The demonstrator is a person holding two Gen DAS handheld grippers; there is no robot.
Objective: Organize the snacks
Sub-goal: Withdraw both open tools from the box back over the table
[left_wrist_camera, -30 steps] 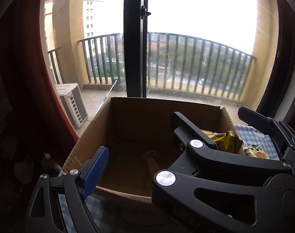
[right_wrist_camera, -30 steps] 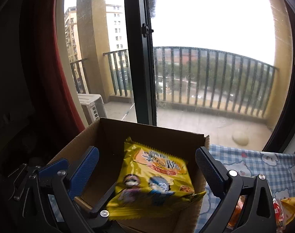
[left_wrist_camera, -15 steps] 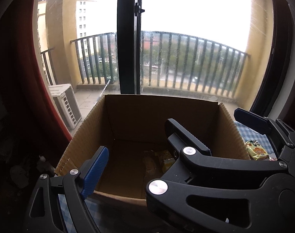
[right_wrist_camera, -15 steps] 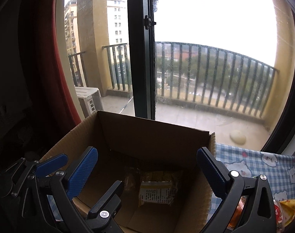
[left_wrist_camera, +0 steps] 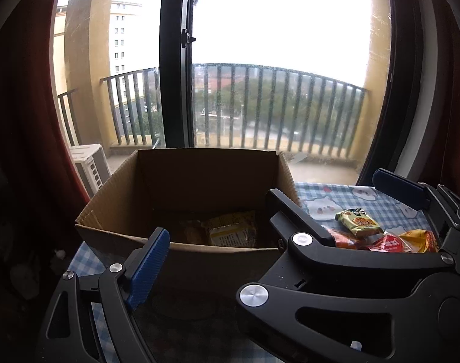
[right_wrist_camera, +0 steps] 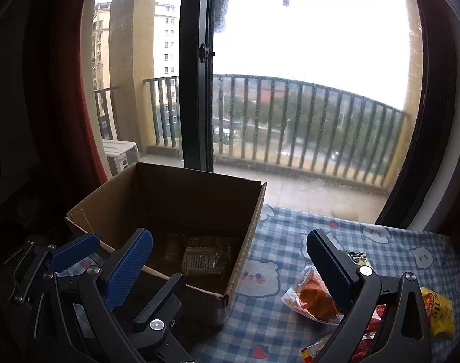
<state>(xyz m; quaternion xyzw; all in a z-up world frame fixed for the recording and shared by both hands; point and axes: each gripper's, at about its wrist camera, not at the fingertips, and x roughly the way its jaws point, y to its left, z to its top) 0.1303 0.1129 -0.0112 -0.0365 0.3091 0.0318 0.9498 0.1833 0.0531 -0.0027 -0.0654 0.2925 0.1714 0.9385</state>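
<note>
An open cardboard box (left_wrist_camera: 118,199) (right_wrist_camera: 248,242) stands on the checked tablecloth by the window. A yellow snack packet (left_wrist_camera: 233,231) (right_wrist_camera: 204,258) lies face down on its floor beside a darker packet. My right gripper (right_wrist_camera: 230,257) is open and empty, held in front of the box's near right corner. My left gripper (left_wrist_camera: 272,208) is open and empty before the box's front wall. Loose snacks lie right of the box: an orange packet (right_wrist_camera: 316,298), a green-yellow packet (left_wrist_camera: 358,222), a red one (left_wrist_camera: 390,243) and a yellow one (right_wrist_camera: 438,311).
The window frame (right_wrist_camera: 196,90) and glass stand right behind the box. A red curtain (left_wrist_camera: 27,121) hangs at the left. The blue checked cloth (right_wrist_camera: 396,242) stretches to the right of the box.
My right gripper let go of the yellow packet, which dropped into the box. Both grippers have pulled back and swung right, bringing the loose snacks into view.
</note>
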